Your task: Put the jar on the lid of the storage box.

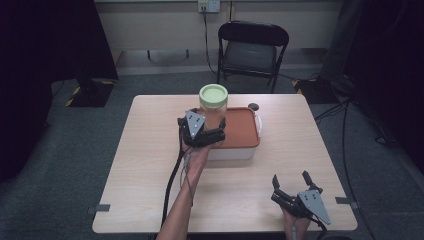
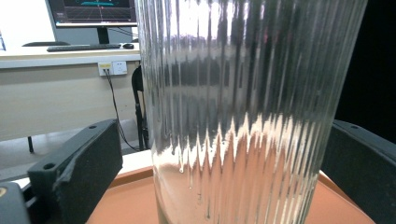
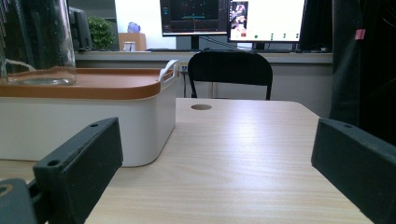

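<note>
The right claw rested low at the near right of the bench, its jaws spread wide with nothing between them; in the right gripper view they framed bare wood. It was well apart from the work and would best stay put, clear of the other arm.

Farther in, the left claw was up at the ribbed glass jar, which stood upright on the orange lid of the white box near the middle of the bench. In the left gripper view the jar stood between the two jaws, with a clear gap at the one jaw and the other close beside the glass, so the claw was open around it, not yet clamped.

To do the grasp well, the jaws probably needed to be centred so both pads met the glass together; a one-sided touch could shove the jar along the smooth lid. Closing slowly and squarely on the lower body, below the green cap, seemed wise, since ribbed glass may slip. A straight lift would likely keep the base clear of the lid's raised rim.

Beyond the bench stood a black folding chair.
</note>
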